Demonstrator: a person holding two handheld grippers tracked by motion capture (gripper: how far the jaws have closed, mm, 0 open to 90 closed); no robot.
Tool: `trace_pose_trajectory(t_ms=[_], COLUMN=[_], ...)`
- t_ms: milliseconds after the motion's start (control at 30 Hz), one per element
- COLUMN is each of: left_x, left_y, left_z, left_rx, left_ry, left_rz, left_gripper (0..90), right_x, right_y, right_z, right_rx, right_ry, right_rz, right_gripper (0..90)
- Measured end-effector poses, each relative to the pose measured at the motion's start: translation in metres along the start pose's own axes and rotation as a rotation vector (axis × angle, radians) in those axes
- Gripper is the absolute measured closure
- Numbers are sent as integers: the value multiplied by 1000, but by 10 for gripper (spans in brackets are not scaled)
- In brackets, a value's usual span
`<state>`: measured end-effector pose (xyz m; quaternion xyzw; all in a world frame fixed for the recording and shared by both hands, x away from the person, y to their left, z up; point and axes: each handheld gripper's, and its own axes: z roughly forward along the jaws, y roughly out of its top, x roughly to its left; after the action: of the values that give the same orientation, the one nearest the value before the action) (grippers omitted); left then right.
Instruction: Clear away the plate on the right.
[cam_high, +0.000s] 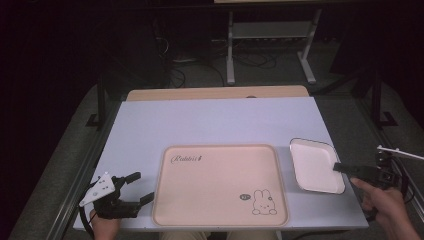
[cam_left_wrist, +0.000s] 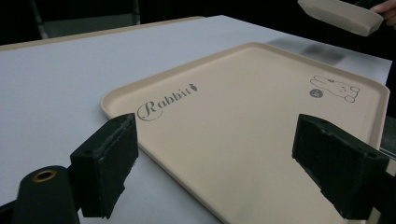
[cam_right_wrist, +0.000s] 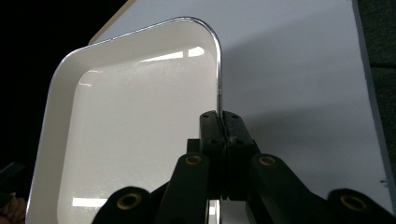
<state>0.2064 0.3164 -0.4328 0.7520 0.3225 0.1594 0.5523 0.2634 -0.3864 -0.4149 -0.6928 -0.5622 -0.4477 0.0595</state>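
At the table's right edge, the right gripper (cam_high: 345, 168) pinches the white dish (cam_high: 315, 165) by its rim in its jaws, long axis running away from the person.

Dish (cam_high: 315, 165) right of tray (cam_high: 220, 185)

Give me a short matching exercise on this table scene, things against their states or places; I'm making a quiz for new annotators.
Things:
1. white dish
2. beige rabbit tray
3. left gripper
4. right gripper

States or places:
A. fingers spread apart, nothing between them, just off the tray's left edge
B. lies flat at the near middle of the table
C. shut on a rim at the table's right side
D. gripped by its rim and raised off the table at one side, as the left gripper view shows

Pairs: 1-D, 2-B, 3-A, 4-C
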Motion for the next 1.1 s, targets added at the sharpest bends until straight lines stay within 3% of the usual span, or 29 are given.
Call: trace_pose_trajectory(t_ms=[167, 433, 967, 1033, 1100], left_x=[0, -1, 0, 0, 0], left_y=[0, 0, 0, 0, 0], left_z=[0, 1, 0, 0, 0], left_rx=[0, 4, 2, 1, 0], left_ry=[2, 0, 4, 4, 5], left_rz=[0, 1, 1, 2, 2], left_gripper=[139, 140, 140, 140, 140], right_x=[6, 18, 62, 71, 80], right_y=[-4, -12, -33, -34, -33], right_z=[-10, -17, -8, -9, -9], right_rx=[-19, -6, 20, 15, 11], right_ry=[20, 16, 97, 84, 103], right_rz=[6, -35, -82, -117, -128], right_gripper=[886, 886, 887, 886, 887])
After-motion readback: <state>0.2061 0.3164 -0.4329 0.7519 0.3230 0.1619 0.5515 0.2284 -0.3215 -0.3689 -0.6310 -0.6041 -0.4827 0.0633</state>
